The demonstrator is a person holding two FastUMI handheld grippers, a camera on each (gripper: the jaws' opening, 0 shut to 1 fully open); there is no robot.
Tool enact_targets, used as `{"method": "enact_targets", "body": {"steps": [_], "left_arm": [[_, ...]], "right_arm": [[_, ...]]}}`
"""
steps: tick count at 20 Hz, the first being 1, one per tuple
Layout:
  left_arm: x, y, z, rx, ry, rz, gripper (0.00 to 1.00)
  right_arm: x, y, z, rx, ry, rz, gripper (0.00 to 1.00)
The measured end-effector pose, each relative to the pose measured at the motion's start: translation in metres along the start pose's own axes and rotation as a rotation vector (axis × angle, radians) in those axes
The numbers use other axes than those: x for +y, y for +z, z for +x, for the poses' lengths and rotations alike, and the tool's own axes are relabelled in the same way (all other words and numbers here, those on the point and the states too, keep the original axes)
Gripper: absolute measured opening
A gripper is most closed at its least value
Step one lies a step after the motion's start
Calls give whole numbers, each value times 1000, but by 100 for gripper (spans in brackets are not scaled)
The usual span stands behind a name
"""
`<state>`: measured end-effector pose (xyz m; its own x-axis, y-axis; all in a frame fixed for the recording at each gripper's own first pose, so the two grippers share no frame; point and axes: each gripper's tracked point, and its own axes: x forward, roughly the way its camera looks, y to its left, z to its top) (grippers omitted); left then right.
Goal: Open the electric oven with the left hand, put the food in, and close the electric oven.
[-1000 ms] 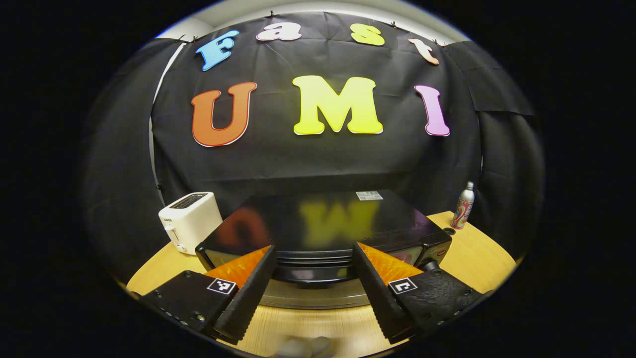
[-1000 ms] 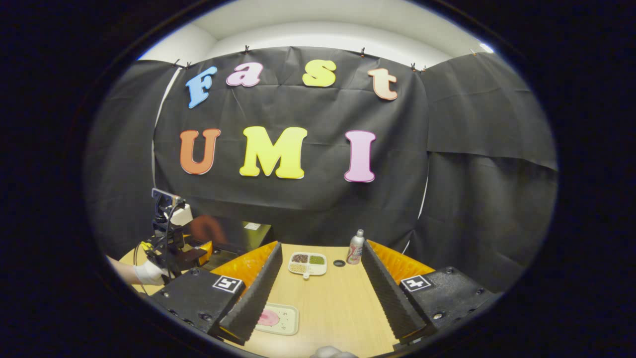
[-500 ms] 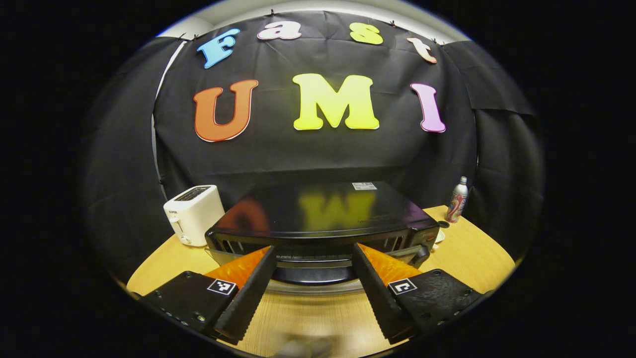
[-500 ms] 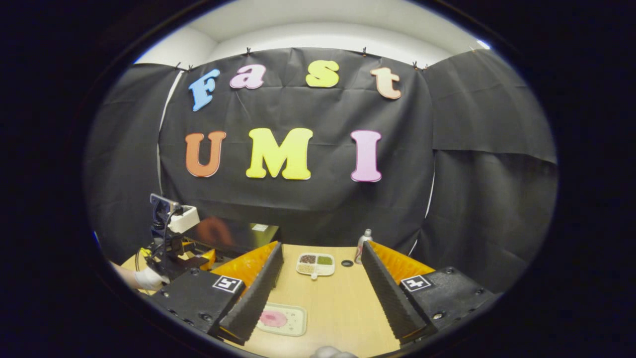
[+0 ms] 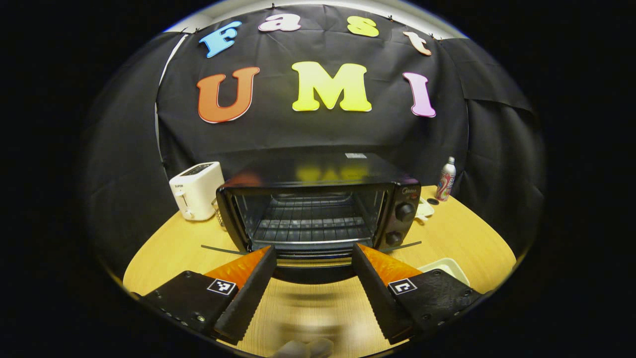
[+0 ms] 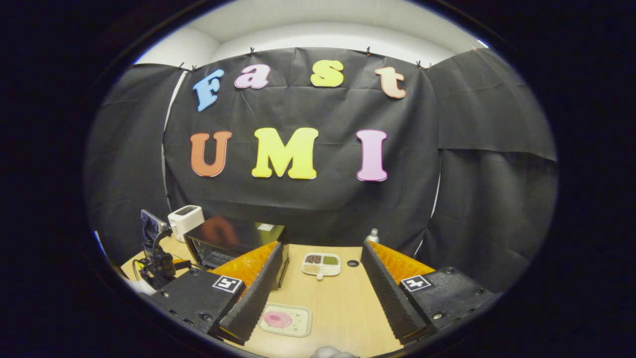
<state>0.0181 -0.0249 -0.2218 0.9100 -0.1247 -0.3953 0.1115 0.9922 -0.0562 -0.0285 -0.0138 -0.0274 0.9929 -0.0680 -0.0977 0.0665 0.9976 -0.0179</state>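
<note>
The black electric oven [image 5: 318, 199] stands open, and its wire rack [image 5: 310, 226] shows inside. Its door hangs folded down towards me, with the dark front edge [image 5: 310, 272] lying between the fingers of my left gripper [image 5: 313, 251]. That gripper is open, and its fingers stand wide of the door edge. My right gripper [image 6: 321, 246] is open above the table with nothing in it. Pink food [image 6: 277, 319] lies on a small white tray [image 6: 300, 325] just below its left finger. In the right gripper view the oven [image 6: 233, 238] sits at the left, with the left gripper [image 6: 156, 253] in front of it.
A white toaster [image 5: 196, 189] stands left of the oven. Right of it are a bottle [image 5: 446, 179] and a divided dish [image 6: 321, 263] of small foods. A white tray corner [image 5: 447, 266] shows near my left gripper's right finger. The table is light wood [image 6: 343, 308].
The oven door has swung down from nearly shut to fully open as my left gripper dropped and drew back. The right gripper view has turned slightly towards the oven.
</note>
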Motion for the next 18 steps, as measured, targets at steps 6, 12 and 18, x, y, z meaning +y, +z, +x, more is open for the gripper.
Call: {"method": "enact_targets", "body": {"steps": [6, 12, 18], "left_arm": [[-3, -36, -12, 60, -7, 1, 96], [-6, -81, -16, 168, -8, -24, 95], [-7, -121, -6, 286, -7, -67, 95]], "right_arm": [[7, -8, -1, 17, 14, -18, 96], [2, -27, -4, 57, 1, -19, 96], [-8, -50, -8, 110, -25, -34, 96]]}}
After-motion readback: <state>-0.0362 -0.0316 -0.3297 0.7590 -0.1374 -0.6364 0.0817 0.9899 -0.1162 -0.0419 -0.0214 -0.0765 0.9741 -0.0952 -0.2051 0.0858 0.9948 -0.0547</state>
